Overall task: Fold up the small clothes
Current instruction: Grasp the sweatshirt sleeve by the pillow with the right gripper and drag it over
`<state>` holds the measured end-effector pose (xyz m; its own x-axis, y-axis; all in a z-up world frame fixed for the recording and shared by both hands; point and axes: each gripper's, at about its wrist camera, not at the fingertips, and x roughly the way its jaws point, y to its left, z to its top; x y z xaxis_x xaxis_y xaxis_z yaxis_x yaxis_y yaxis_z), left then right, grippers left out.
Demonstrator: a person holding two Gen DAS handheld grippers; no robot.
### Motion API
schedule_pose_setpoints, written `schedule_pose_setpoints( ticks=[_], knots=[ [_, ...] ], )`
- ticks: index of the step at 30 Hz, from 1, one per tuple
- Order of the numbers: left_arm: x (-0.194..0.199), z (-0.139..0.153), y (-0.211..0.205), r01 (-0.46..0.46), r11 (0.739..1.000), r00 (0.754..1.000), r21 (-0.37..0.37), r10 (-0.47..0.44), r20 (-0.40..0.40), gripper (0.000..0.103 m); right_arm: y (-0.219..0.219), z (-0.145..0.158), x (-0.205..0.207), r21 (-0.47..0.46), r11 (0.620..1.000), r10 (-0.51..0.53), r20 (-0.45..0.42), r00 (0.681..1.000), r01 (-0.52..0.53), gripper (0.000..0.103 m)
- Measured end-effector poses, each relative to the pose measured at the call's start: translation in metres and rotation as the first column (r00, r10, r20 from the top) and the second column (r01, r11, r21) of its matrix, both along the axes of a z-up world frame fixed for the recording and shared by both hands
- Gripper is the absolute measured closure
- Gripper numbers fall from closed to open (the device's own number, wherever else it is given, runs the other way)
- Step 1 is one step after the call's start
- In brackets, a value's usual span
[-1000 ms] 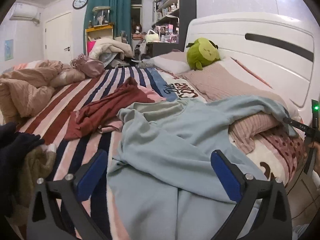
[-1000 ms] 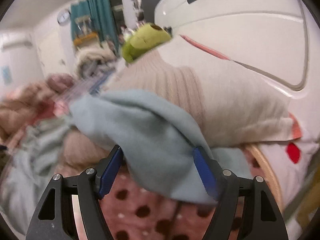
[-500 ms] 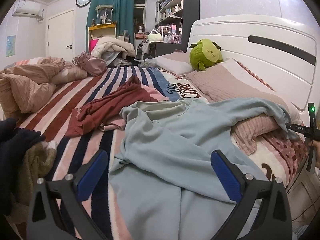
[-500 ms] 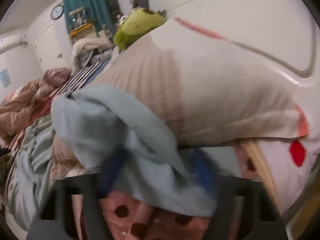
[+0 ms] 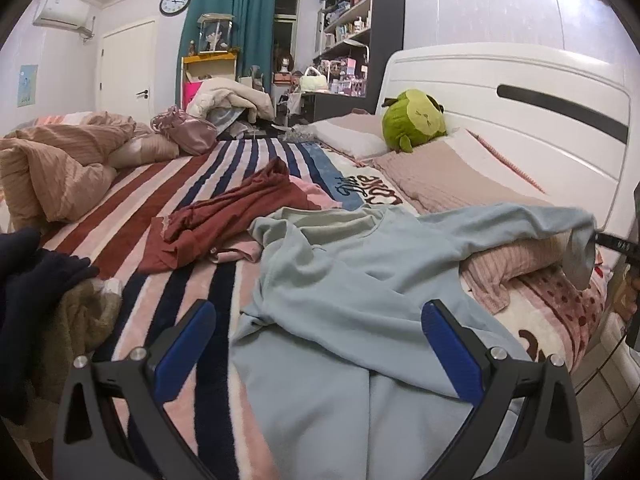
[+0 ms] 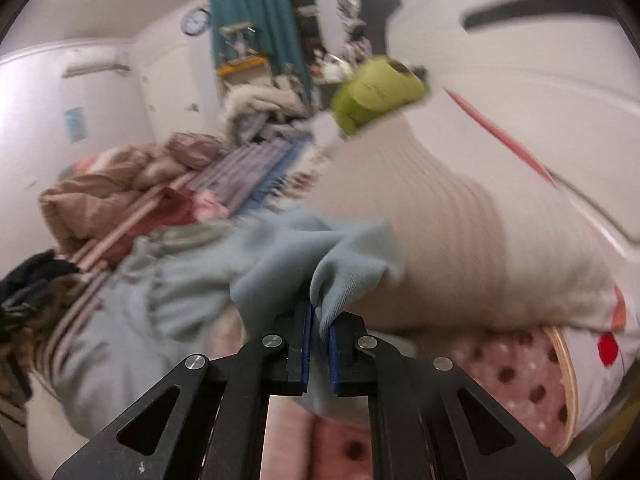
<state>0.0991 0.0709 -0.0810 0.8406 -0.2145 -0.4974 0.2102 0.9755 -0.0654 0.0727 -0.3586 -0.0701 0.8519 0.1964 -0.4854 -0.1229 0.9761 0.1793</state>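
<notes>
Because the sleeve end lies draped over the pink ribbed pillow [image 5: 436, 184] at the right of the frame, the right gripper [image 6: 318, 336] has its jaws clenched on that cuff — presumably to draw it inward for a fold. The light blue top [image 5: 352, 280] sprawls across the striped blanket [image 5: 200, 176], lower centre. The left gripper [image 5: 316, 344] hovers over the hem, jaws released — nothing held.

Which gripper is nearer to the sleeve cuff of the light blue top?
Right. The right gripper is shut on the sleeve cuff beside the pillow. The left gripper hovers open over the top's body, away from the cuff.
</notes>
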Motion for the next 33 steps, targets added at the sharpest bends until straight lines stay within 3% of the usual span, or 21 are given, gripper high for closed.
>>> schedule_pose_setpoints(
  ticks=[5,9,13,15,17,20,25,28,33],
  knots=[
    [-0.017,0.006,0.022,-0.023,1.000,0.999,-0.018,0.023,0.021,0.001,0.086,0.043,0.004,0.036,0.975,0.218,0.081,0.973,-0.221,0.101],
    [-0.030,0.009,0.046,-0.055,0.998,0.998,-0.015,0.056,0.032,0.001,0.166,0.042,0.017,0.127,0.896,0.423,0.043,0.905,-0.425,0.101],
    [-0.039,0.007,0.068,-0.075,0.997,0.997,-0.017,0.075,0.020,0.001,0.253,-0.006,0.035,0.211,0.813,0.575,-0.154,0.803,-0.542,0.097],
    [-0.040,0.003,0.076,-0.080,0.997,0.997,-0.023,0.080,0.005,0.001,0.282,-0.040,0.044,0.267,0.798,0.601,-0.286,0.747,-0.540,0.095],
    [-0.040,-0.001,0.082,-0.076,0.997,0.997,-0.030,0.076,-0.021,0.001,0.298,-0.062,0.046,0.293,0.790,0.613,-0.358,0.704,-0.539,0.089],
    [-0.041,-0.008,0.083,-0.045,0.998,0.998,-0.045,0.043,-0.048,0.001,0.292,-0.061,0.038,0.234,0.807,0.590,-0.347,0.729,-0.542,0.071],
    [-0.043,-0.019,0.062,0.084,0.989,0.992,-0.121,-0.094,-0.086,0.001,0.232,-0.030,0.026,0.162,0.881,0.472,-0.282,0.835,-0.444,0.064],
    [-0.041,-0.029,0.034,0.169,0.974,0.975,-0.150,-0.188,-0.120,0.001,0.196,-0.023,0.023,0.130,0.923,0.384,-0.265,0.884,-0.362,0.061],
    [-0.035,-0.063,-0.014,0.259,0.952,0.933,-0.162,-0.290,-0.213,0.004,0.161,-0.036,0.013,0.161,0.942,0.329,-0.284,0.901,-0.293,0.061]
  ],
)
